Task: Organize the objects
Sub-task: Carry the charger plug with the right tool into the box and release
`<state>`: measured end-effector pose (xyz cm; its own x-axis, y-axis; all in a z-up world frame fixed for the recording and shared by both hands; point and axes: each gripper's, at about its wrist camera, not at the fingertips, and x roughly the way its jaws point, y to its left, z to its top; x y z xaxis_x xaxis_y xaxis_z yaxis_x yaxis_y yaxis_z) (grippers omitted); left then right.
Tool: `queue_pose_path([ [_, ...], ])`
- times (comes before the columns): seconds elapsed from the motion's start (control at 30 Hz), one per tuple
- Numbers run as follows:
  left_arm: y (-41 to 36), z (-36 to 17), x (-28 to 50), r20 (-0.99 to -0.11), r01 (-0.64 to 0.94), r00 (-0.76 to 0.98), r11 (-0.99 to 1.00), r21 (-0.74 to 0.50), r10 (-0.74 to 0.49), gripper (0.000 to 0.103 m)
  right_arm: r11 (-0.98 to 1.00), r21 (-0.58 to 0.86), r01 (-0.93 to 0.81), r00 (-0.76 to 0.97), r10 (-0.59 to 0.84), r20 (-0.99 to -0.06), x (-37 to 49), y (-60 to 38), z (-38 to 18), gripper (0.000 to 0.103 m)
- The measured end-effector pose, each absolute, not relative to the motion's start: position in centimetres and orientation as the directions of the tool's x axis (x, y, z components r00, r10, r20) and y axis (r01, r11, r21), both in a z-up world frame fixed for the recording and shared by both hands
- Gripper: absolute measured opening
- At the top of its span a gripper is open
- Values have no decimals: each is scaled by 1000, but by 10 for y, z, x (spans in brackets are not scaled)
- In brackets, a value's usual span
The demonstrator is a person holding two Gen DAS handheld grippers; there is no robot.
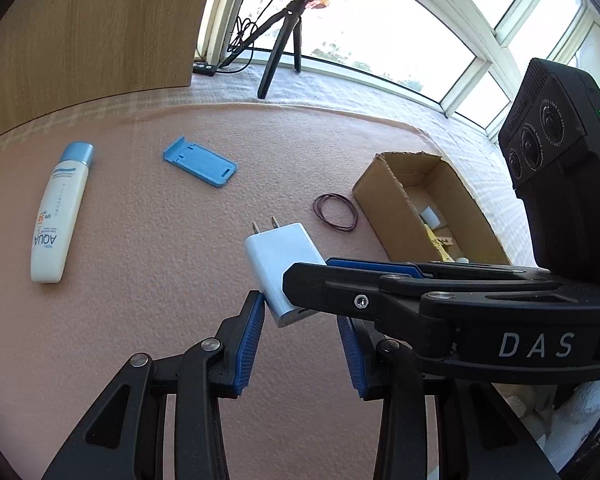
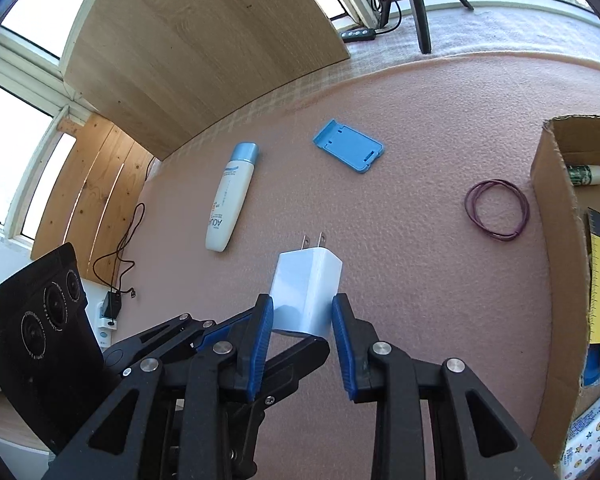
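Note:
A white plug charger is held above the pink mat, prongs pointing away. My right gripper is shut on its sides. In the left wrist view the same charger sits under the right gripper's finger, and my left gripper is open around its near end, the left pad touching it. A white sunscreen tube with a blue cap, a blue phone stand and a purple rubber band lie on the mat.
An open cardboard box stands at the right and holds several small items. A wooden panel stands at the back left. A black tripod and a cable stand by the window behind the mat.

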<state>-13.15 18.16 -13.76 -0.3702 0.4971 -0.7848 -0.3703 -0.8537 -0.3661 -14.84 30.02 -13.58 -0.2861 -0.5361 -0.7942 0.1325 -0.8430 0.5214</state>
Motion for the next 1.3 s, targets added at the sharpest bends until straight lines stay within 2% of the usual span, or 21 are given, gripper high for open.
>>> queue_pose_path([
  [0.43, 302, -108, -106, -750, -543, -309, -756, -367, 585, 40, -872, 489, 11, -432, -445, -785, -110, 419, -95, 28],
  [0.73, 369, -113, -90, -762, -609, -249, -708, -357, 598, 40, -870, 488, -77, -463, -402, -790, -90, 480, -101, 28],
  [1.03, 399, -120, -90, -776, -634, -214, -689, -352, 593, 40, -868, 483, -114, -474, -380, -794, -80, 510, -105, 28],
  [1.13, 401, -121, -89, -784, -629, -195, -688, -361, 590, 52, -871, 480, -104, -482, -378, -790, -78, 511, -103, 28],
  [1.17, 401, -121, -88, -786, -627, -200, -693, -356, 585, 60, -874, 475, -100, -482, -375, -792, -78, 511, -103, 30],
  [1.2, 401, -121, -87, -787, -624, -208, -698, -351, 581, 63, -879, 465, -102, -482, -365, -796, -78, 511, -102, 33],
  [1.27, 400, -119, -86, -786, -624, -211, -700, -349, 581, 63, -887, 449, -109, -494, -344, -799, -77, 511, -100, 45],
  [1.3, 398, -118, -86, -785, -623, -213, -700, -349, 581, 63, -885, 451, -113, -499, -342, -796, -77, 512, -99, 45],
])
